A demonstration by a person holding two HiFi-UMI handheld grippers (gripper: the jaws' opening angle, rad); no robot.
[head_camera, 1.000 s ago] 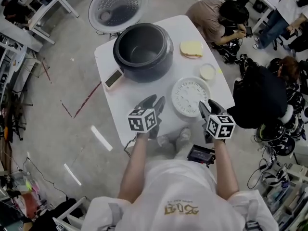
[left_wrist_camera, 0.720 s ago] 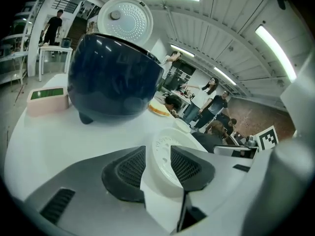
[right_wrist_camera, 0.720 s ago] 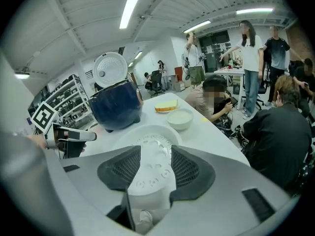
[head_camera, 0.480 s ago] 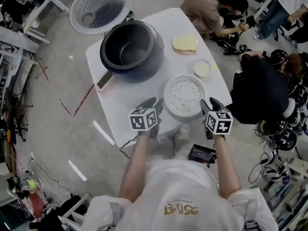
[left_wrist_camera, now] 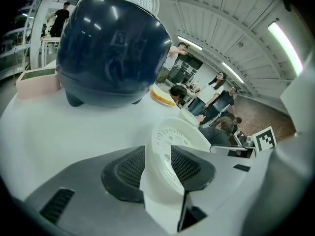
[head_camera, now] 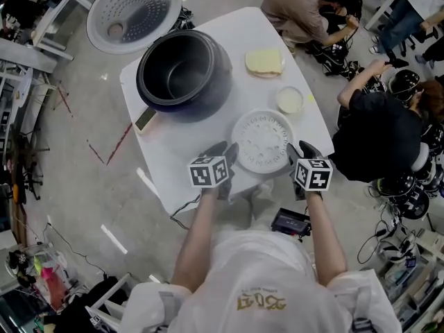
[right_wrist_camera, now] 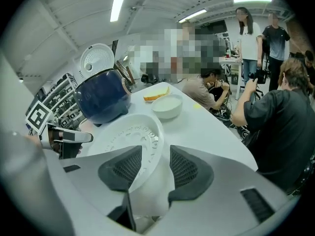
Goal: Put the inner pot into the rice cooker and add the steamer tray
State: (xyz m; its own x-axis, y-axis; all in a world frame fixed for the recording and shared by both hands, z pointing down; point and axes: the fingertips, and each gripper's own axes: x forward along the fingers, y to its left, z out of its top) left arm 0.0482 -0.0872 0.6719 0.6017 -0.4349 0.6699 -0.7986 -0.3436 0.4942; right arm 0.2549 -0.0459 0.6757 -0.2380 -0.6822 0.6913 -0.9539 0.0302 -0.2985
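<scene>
The left gripper (head_camera: pixel 223 150) had its jaws apart astride the lower-left rim of the white steamer tray (head_camera: pixel 262 140), with the rim standing between its pads. The right gripper (head_camera: pixel 303 151) straddled the tray's lower-right rim. Its jaws were apart but had just been closing on it. The round, perforated tray lay flat on the white table (head_camera: pixel 173 165), just right of centre in the head view. Above and left of it stood the dark rice cooker (head_camera: pixel 182 71), open, with its lid (head_camera: pixel 132 12) tipped back at the upper left. A small white bowl (head_camera: pixel 290 100) and a flat yellow item (head_camera: pixel 264 62) sat above the tray. A person (head_camera: pixel 305 5) crouched at the upper right.
</scene>
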